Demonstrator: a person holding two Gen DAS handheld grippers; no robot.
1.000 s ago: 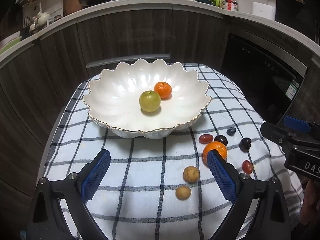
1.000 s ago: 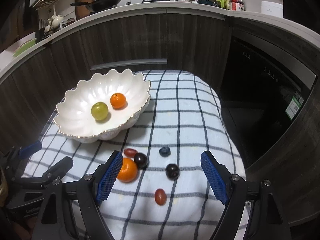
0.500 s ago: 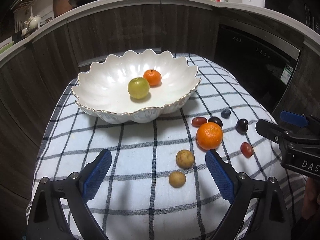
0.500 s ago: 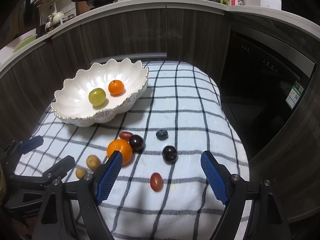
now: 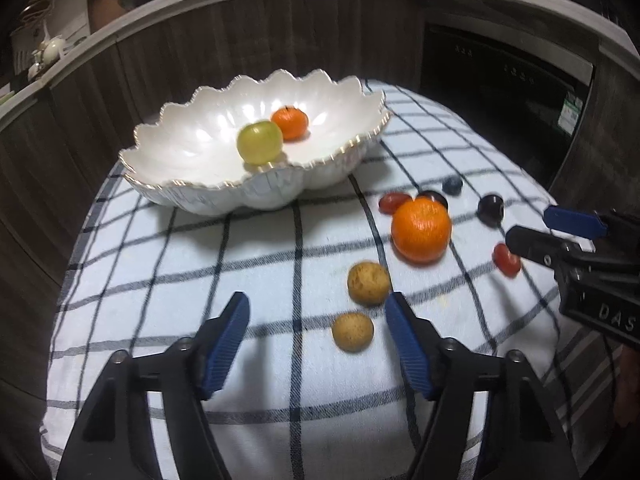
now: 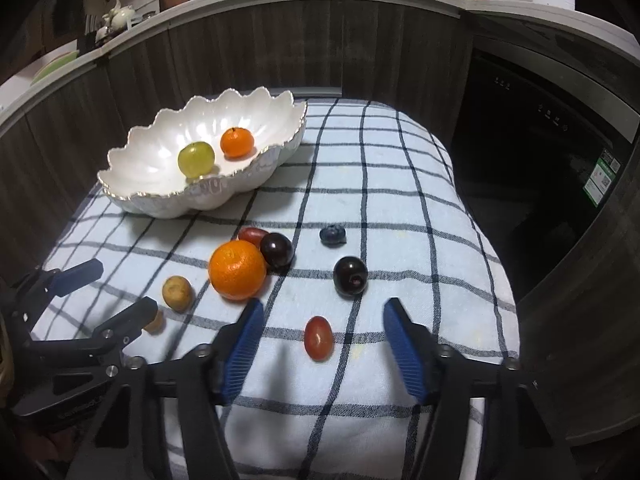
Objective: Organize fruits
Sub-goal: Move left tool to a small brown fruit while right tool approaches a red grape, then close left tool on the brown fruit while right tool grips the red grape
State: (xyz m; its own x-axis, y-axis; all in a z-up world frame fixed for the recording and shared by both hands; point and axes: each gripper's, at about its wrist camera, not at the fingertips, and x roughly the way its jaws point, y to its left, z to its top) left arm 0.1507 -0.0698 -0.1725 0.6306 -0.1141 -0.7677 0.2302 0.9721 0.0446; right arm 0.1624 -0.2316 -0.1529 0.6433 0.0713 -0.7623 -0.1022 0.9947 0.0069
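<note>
White and scalloped with a gold rim, a wide bowl (image 5: 208, 136) sits at the far left of a table covered by a blue-checked cloth (image 5: 280, 256). Inside it lie a green fruit (image 5: 259, 141) and a small orange (image 5: 290, 122), touching each other.

On the cloth to the right of the bowl, loose fruit is scattered. A large orange (image 6: 237, 269) lies with a dark plum (image 6: 277, 250) and a red grape tomato (image 6: 253, 235) pressed against its far side. Beyond them sits a blueberry (image 6: 332, 235), and a second dark plum (image 6: 350, 277) rests apart, nearer.

The left gripper (image 5: 316, 320) points down at the cloth, its jaws closing but touching nothing. A small tan fruit (image 5: 353, 331) lies between the blue pads (image 5: 224, 340), close to the right one; a larger tan fruit (image 5: 368, 283) sits just beyond.

The right gripper (image 6: 320, 324) also points down, jaws closing, with another red grape tomato (image 6: 318, 338) lying between its pads, not yet pinched.
</note>
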